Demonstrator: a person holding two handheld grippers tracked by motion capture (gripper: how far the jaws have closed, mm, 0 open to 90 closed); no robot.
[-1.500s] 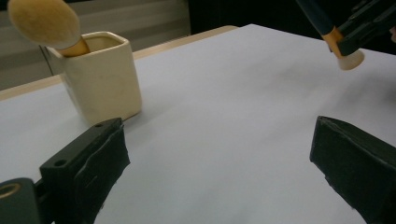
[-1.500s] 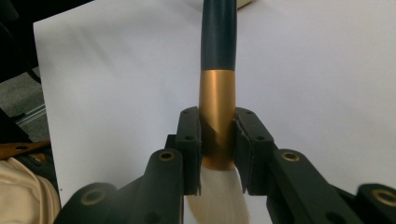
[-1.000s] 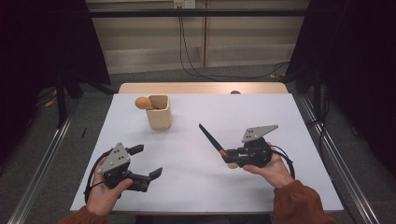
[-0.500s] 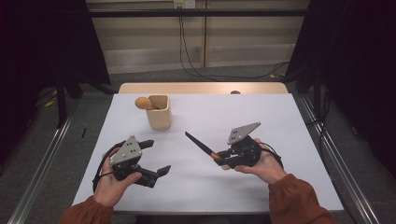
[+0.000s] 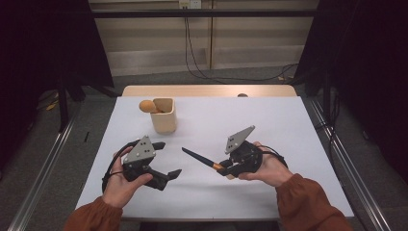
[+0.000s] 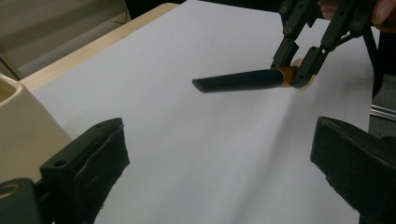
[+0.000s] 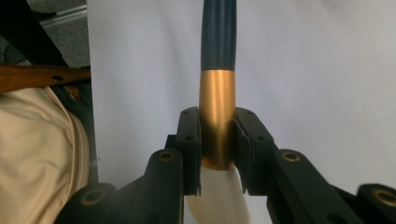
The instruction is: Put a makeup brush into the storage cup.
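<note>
From where I sit this reads as a lab recording bay: black curtains (image 5: 48, 43) hang on both sides, the desk (image 5: 288, 125) is wrapped in plain white sheet, metal rails (image 5: 43, 183) run along the grey floor, and cables (image 5: 192, 53) trail down the back wall

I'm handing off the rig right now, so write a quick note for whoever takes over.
Right hand-held gripper: shut on the brush at its gold collar, dark handle pointing toward the left one, bristles behind the jaws, brush held above the table.
Left hand-held gripper: open, holding nothing.
Cup: far left of the table, upright, an orange-brown thing at its rim.
Done: brush picked up.
Left: probably pass it to the left hand-held gripper or put it in the cup.
</note>
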